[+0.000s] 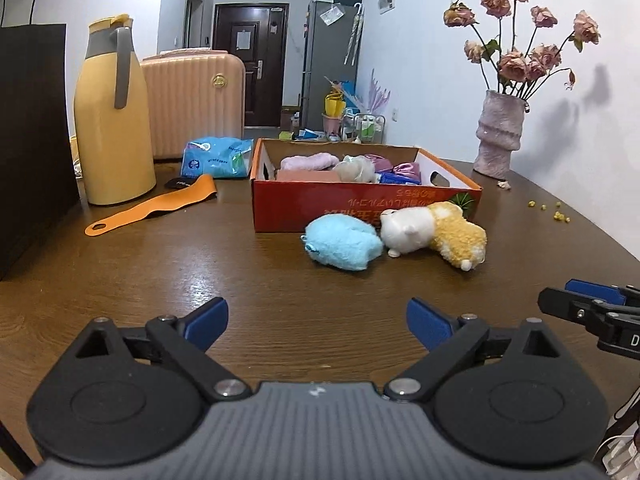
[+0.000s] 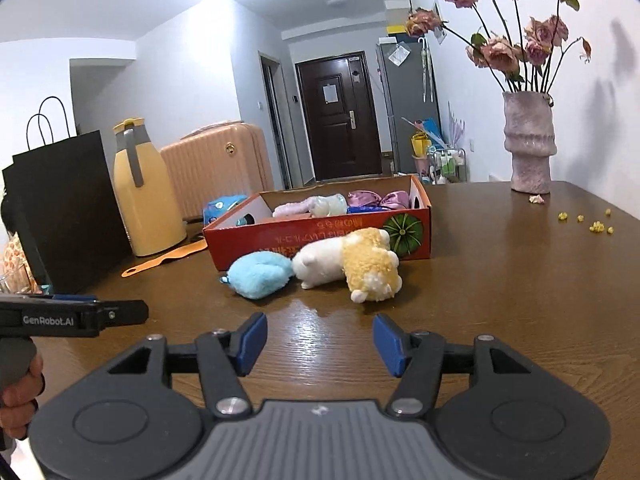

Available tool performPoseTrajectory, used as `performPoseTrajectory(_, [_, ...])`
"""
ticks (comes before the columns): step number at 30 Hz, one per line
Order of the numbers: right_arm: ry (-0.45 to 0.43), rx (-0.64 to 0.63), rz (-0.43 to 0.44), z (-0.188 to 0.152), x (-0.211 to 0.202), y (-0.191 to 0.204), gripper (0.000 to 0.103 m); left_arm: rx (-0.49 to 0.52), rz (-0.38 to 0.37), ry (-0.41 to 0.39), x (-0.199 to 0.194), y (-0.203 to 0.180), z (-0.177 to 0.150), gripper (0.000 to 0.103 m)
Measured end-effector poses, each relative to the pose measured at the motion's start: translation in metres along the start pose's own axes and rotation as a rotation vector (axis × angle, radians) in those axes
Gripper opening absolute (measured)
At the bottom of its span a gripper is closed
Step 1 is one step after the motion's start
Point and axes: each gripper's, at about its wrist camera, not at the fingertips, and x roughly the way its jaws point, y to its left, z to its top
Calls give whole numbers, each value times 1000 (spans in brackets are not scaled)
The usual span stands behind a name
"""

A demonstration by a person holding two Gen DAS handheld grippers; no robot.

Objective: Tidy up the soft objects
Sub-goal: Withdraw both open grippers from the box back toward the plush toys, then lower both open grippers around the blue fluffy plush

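Note:
A fluffy blue plush and a white-and-yellow plush lie side by side on the brown table, touching the front wall of a red cardboard box. In the box lie several soft items: pink, cream and purple. My left gripper stands wide open over bare table, well short of the blue plush. My right gripper is open too, nothing between its blue pads, just in front of the yellow plush. Each gripper shows at the edge of the other's view.
Left of the box stand a yellow thermos jug and a black paper bag, with an orange strap and a blue tissue pack nearby. A vase of dried roses and yellow crumbs sit at the right.

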Motion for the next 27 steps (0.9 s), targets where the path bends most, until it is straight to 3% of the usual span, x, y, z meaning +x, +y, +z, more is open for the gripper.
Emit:
performPoseTrajectory(7, [19,2,6,1,13,2,58,-46,-6,1,19,6,8,97])
performPoseTrajectory(11, [42,18,28,5,34,2,57,-93,23,27,51,16,19,89])
performPoseTrajectory(18, [102,81,68,25,107,12,48,-101,38,47,111,33,43,70])
performPoseTrajectory(26, [157,236,83,43,199,26,40,-143,10,83,147,69,59,69])
performPoseTrajectory(27, [169,230,116,42,203,31,40,-146,17,87,149,75,59,69])
